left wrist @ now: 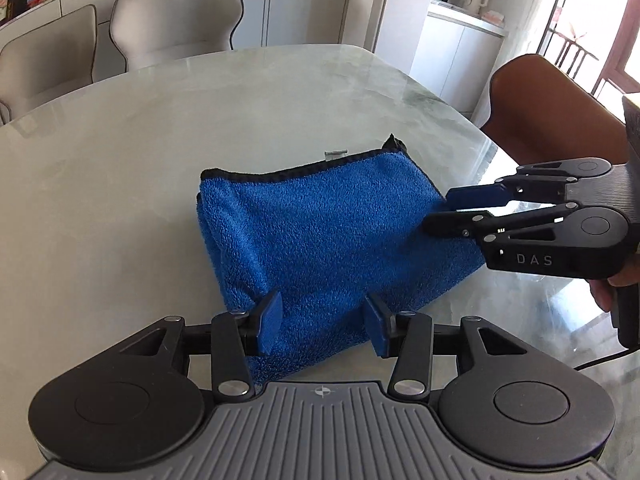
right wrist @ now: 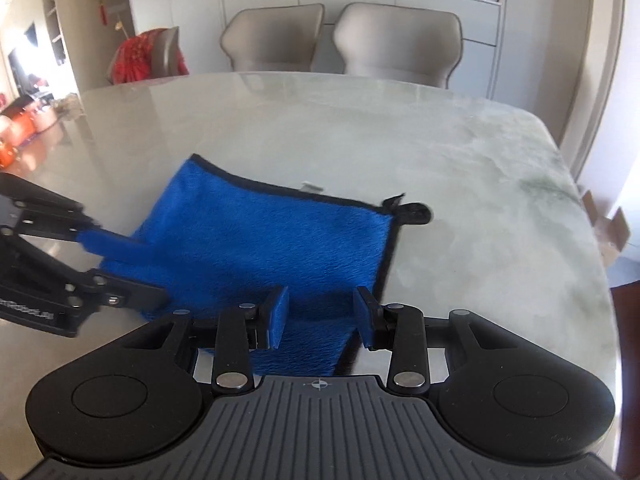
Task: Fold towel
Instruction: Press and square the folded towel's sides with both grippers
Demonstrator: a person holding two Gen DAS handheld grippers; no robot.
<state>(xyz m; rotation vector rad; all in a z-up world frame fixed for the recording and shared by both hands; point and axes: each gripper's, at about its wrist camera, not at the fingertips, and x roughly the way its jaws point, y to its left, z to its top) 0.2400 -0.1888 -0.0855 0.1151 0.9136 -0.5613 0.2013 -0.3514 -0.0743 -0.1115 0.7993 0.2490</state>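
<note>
A blue towel [left wrist: 320, 232] with black edging lies folded in layers on the marble table [left wrist: 160, 140]; it also shows in the right wrist view [right wrist: 272, 248]. My left gripper [left wrist: 324, 322] is open, its blue pads over the towel's near edge. My right gripper [right wrist: 320, 316] is open over the towel's near right corner. In the left wrist view the right gripper [left wrist: 440, 212] reaches in from the right at the towel's right edge. In the right wrist view the left gripper [right wrist: 136, 272] reaches in from the left at the towel's left edge.
Two beige chairs [left wrist: 176, 20] stand at the table's far side, also in the right wrist view [right wrist: 396, 36]. A brown chair [left wrist: 552, 112] stands at the right end. A small grey tag [right wrist: 312, 187] lies just beyond the towel. A cardboard box [right wrist: 608, 236] sits on the floor.
</note>
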